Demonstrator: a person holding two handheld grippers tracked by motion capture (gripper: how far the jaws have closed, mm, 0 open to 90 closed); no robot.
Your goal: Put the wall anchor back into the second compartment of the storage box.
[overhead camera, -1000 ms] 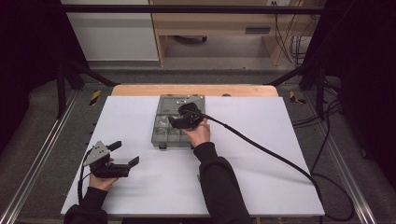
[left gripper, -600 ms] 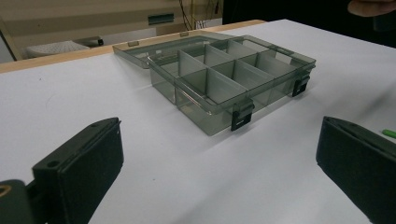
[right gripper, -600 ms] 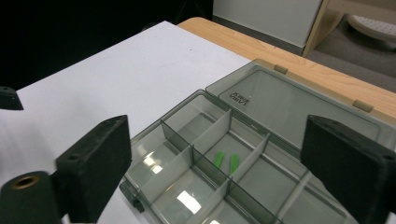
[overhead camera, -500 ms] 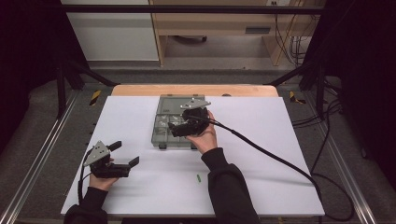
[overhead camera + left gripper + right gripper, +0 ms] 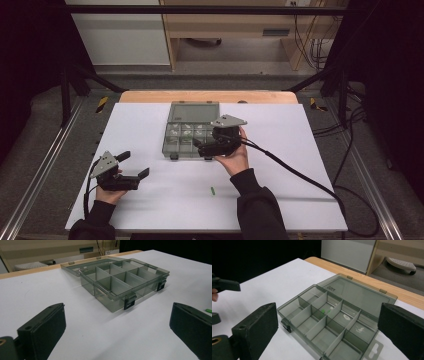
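Box point(image 5: 186, 134) lid open; green piece point(image 5: 212, 190) apart on table point(image 5: 310, 165).

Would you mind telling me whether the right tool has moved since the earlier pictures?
Yes. The right tool has drawn back from above the box toward the person, its jaws having just been opening with nothing between them.

Glossy smoky clear-plastic organiser box point(image 5: 329, 322) on matt white table point(image 5: 280, 200)

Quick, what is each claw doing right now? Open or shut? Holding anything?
Left claw: open, holding nothing, low over the white table.
Right claw: has just been opening, now open with nothing between its jaws, above the compartment box.
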